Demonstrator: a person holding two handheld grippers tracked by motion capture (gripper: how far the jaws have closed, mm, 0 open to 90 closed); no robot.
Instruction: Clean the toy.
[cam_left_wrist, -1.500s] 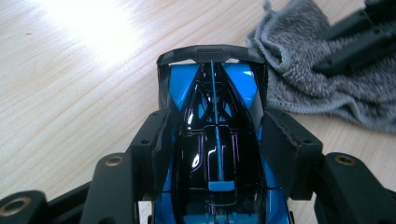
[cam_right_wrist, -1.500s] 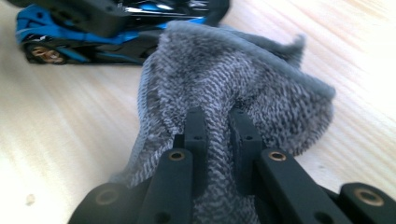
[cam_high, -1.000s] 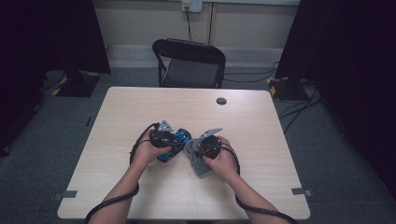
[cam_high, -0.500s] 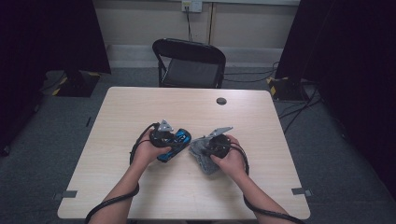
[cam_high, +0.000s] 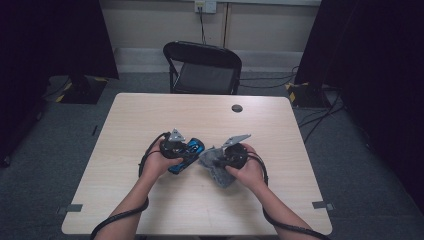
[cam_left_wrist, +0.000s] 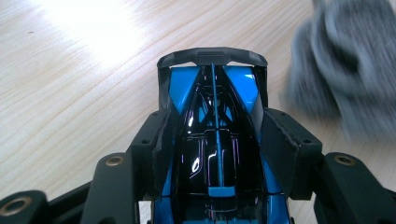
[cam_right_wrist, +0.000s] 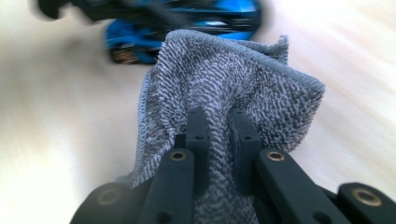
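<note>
A glossy blue-and-black toy car (cam_left_wrist: 217, 135) with a black rear wing sits between matte black jaws of the left gripper (cam_left_wrist: 217, 154). A grey cloth (cam_right_wrist: 224, 84), woven in a mottled light-and-dark fleck with a plain grey hem, hangs from the black right gripper (cam_right_wrist: 217, 135). The table (cam_high: 150, 115) is pale wood with fine grain; a black chair (cam_high: 202, 65) stands beyond on grey carpet (cam_high: 360, 170).

There is one toy car (cam_high: 186, 152), blue and black, near the middle of the table (cam_high: 150, 115). There is one grey cloth (cam_high: 214, 165), just right of the car. There are two grippers, one left (cam_high: 172, 146) and one right (cam_high: 234, 154). One small dark disc (cam_high: 237, 108) lies far on the table. One chair (cam_high: 202, 67) stands behind it.
</note>
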